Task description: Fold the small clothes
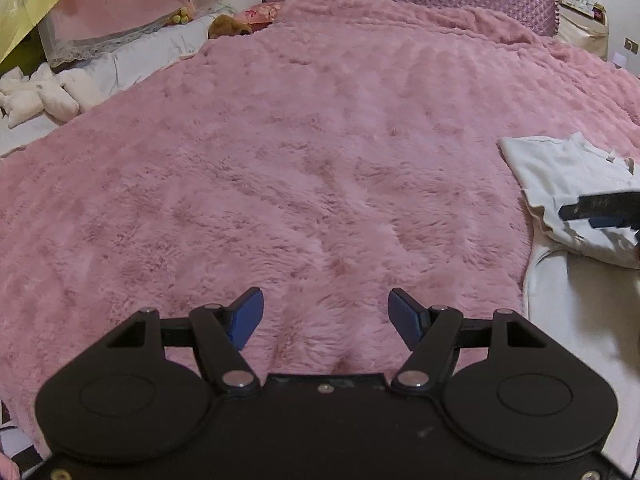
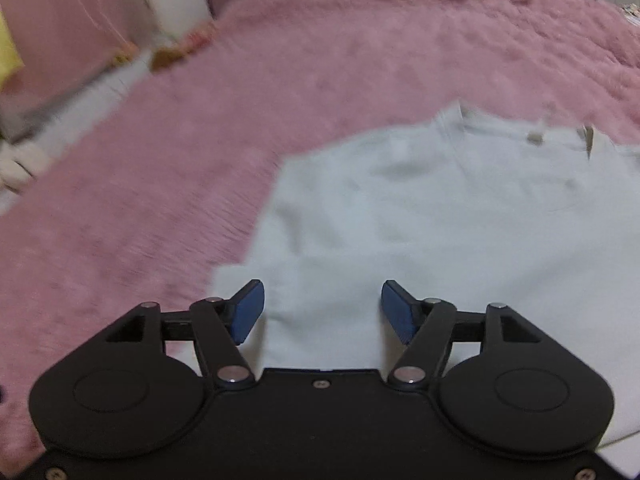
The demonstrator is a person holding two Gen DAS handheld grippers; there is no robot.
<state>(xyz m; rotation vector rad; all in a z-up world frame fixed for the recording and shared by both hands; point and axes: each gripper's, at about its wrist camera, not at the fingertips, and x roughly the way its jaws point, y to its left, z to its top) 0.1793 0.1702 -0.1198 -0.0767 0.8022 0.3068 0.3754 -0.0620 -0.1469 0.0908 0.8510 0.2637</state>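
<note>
One white garment (image 2: 440, 208) lay on the bed, at the right edge of the pink blanket (image 1: 280, 160), partly folded with its neckline away from me. I held my right tool (image 2: 322, 312) just above its near hem, jaws spread and gripping nothing, probably to take that edge for a fold; motion blur hid finer detail. My left tool (image 1: 326, 320) hung wide open over bare blanket, well apart from the garment, waiting its turn. Two tools, one garment, one blanket counted; several stuffed toys (image 1: 36, 96) sat along the bed's far left.
</note>
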